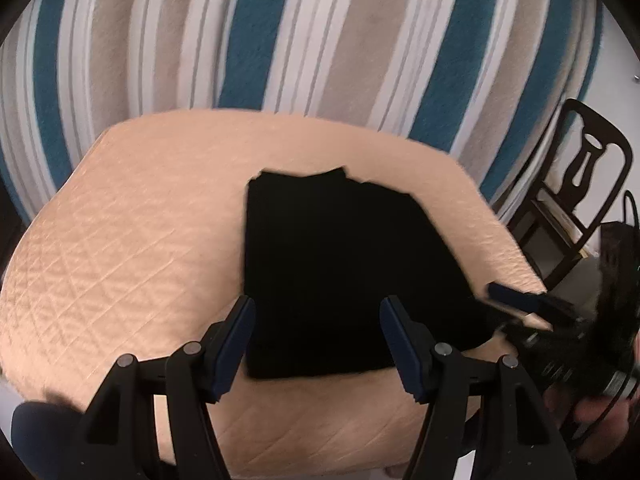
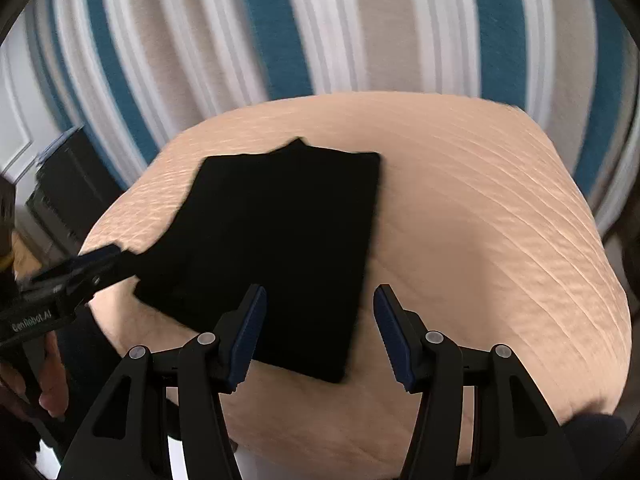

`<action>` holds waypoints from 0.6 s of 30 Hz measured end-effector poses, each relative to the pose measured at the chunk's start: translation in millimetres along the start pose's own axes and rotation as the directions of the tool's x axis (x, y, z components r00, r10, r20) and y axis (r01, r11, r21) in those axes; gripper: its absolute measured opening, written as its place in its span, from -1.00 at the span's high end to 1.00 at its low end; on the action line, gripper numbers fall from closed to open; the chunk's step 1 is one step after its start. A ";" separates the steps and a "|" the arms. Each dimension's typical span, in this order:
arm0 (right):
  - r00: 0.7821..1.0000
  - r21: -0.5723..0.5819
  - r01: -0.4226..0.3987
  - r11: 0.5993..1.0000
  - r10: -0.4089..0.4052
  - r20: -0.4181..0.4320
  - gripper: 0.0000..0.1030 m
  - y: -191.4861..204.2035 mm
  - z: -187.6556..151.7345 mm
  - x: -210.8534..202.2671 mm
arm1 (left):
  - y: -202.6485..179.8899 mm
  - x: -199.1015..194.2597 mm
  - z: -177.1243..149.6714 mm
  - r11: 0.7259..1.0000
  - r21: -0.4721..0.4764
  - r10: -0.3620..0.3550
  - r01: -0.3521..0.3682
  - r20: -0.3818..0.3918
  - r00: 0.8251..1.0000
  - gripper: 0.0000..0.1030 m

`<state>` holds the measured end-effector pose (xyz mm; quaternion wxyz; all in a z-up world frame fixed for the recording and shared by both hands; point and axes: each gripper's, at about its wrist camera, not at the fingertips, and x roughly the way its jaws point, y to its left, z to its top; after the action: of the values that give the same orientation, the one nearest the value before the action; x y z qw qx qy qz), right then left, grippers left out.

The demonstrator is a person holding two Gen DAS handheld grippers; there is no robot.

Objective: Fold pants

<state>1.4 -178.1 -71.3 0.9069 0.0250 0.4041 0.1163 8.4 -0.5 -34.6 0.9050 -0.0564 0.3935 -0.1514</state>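
Black pants (image 1: pixel 332 272) lie folded into a flat rectangle on a peach quilted cover (image 1: pixel 132 248). They also show in the right wrist view (image 2: pixel 280 248). My left gripper (image 1: pixel 318 308) is open and empty, held above the near edge of the pants. My right gripper (image 2: pixel 320 296) is open and empty, above the near right part of the pants. The right gripper also shows in the left wrist view (image 1: pixel 520 302) at the pants' right edge. The left gripper shows in the right wrist view (image 2: pixel 92 264) at the pants' left edge.
The peach cover (image 2: pixel 500 240) lies on a bed with a blue, beige and white striped spread (image 1: pixel 280 40). A dark wooden chair (image 1: pixel 576 200) stands to the right of the bed. Dark furniture (image 2: pixel 68 184) stands to the left.
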 end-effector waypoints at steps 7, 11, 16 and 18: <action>0.999 -0.120 0.021 0.993 -0.026 -0.039 -0.10 16.0 -6.3 17.3 | -2.4 33.3 -12.9 0.995 0.078 0.063 -0.057 -0.080 0.995 -0.32; 0.999 -0.026 -0.046 0.999 0.046 -0.029 -0.10 -5.9 3.3 5.0 | 7.5 21.4 -1.0 0.999 0.048 0.000 0.003 -0.056 0.998 -0.33; 0.993 0.096 -0.112 0.989 0.116 -0.035 -0.10 -33.6 15.2 15.0 | 22.1 30.6 12.9 1.000 -0.003 -0.015 0.015 -0.050 0.999 -0.32; 0.989 0.137 -0.135 0.981 0.141 -0.036 -0.10 -43.5 19.6 20.4 | 34.7 40.2 20.9 0.998 -0.049 -0.043 0.041 -0.046 0.998 -0.32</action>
<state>37.3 -214.7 -79.1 0.8836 0.1115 0.4287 0.1520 57.5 19.3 -55.9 0.8905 -0.0829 0.4171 -0.1620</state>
